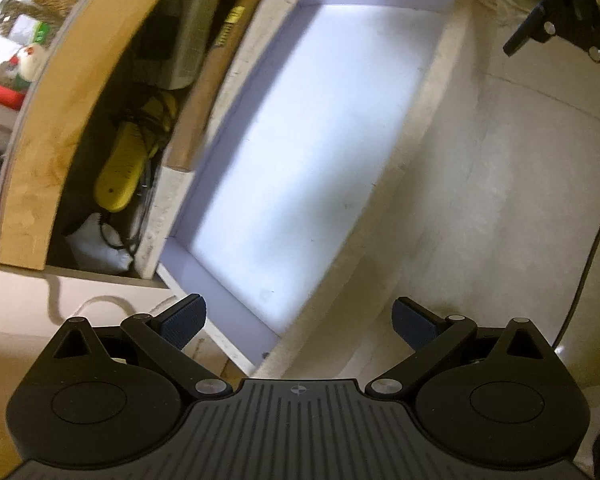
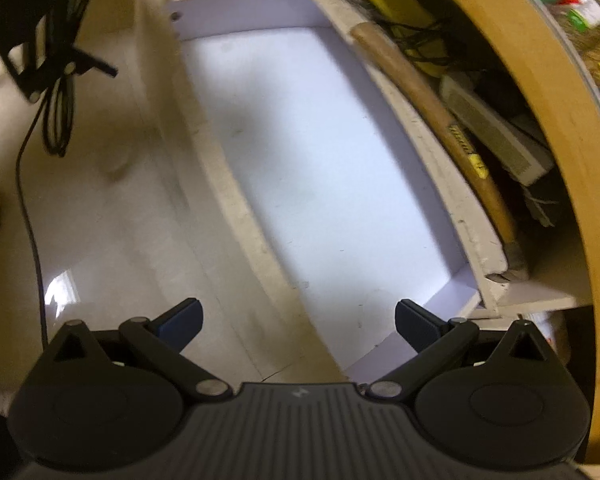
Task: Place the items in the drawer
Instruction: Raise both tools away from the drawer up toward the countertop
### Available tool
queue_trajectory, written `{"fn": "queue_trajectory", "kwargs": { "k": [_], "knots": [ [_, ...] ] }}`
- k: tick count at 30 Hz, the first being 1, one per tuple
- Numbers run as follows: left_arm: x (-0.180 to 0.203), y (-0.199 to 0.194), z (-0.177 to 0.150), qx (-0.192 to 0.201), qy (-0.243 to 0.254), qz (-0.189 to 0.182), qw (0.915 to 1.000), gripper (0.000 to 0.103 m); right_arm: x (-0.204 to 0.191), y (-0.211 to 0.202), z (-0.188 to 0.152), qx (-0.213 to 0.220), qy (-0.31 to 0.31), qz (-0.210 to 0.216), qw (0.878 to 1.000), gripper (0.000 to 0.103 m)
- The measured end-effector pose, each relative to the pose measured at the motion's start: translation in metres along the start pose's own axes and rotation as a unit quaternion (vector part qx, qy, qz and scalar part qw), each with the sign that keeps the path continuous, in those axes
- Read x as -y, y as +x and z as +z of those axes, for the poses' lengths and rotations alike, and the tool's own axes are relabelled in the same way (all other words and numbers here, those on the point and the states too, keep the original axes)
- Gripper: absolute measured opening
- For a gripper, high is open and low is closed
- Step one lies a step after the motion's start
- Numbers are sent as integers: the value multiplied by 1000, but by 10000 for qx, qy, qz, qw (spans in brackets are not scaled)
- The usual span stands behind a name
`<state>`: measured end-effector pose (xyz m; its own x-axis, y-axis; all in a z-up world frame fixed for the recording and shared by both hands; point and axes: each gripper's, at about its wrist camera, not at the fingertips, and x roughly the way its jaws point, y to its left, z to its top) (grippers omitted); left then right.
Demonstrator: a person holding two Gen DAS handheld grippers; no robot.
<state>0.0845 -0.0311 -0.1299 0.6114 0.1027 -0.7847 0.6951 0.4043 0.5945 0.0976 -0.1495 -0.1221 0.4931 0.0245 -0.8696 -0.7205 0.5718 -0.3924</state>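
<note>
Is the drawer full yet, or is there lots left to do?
Not full. The drawer is already pulled open, but its white bottom is bare. Nothing is in hand: the left gripper and right gripper are both open and hold nothing. All the putting-in is left.

The left gripper (image 1: 299, 320) hangs above the near end of the open drawer (image 1: 320, 140), its jaws spread wide and holding nothing. The right gripper (image 2: 298, 320) hangs above the same drawer from the opposite end, jaws likewise wide apart and empty. Each gripper shows small and dark beyond the drawer's far end in the other's view.
</note>
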Motion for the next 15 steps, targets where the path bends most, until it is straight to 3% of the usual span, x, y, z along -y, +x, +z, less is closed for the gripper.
{"fn": "queue_trajectory", "kwargs": {
  "k": [8, 12, 15],
  "knots": [
    [-26, -6, 7, -23, -1234, -20, 9924, 103, 26, -14, 10, 242, 1302, 48, 9912, 103],
    [-39, -5, 8, -207, -2031, -125, 9789, 103, 35, -17, 10, 208, 2132, 181, 9766, 103],
    [-48, -6, 4, -367, -2759, -292, 9600, 103, 41, -19, 9, 161, 2706, 268, 9622, 103]
  ]
}}
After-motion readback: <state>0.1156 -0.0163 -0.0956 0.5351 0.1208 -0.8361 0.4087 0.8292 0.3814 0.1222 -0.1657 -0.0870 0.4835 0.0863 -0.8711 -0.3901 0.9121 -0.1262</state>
